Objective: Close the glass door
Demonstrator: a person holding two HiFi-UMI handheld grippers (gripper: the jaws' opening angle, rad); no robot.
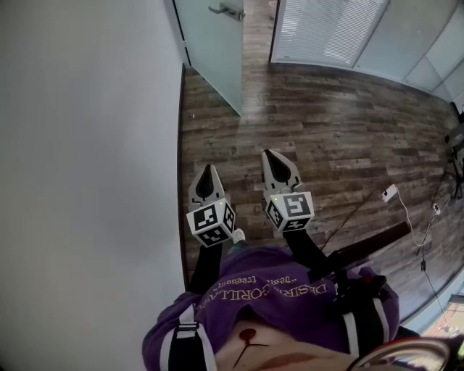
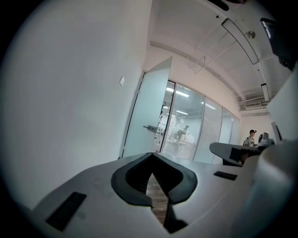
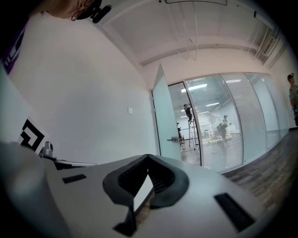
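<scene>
Frosted glass door (image 1: 214, 51) stands ajar well ahead of both grippers, beside the plain white wall (image 1: 87, 145), its metal lever handle (image 1: 228, 10) near the free edge. The white left gripper (image 1: 209, 170) and right gripper (image 1: 273, 156) are both closed and empty. The right looks nearer the handle.

Frosted glass door (image 1: 212, 51), swung open

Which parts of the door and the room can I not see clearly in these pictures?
- Head view: the door is cut off by the top edge; only part of its handle shows.
- Gripper views: the handle's details are too small.
- Head view: the hands are hidden under the left gripper and right gripper.
- Right gripper view: the room behind the blinds is broken up by slats.
</scene>
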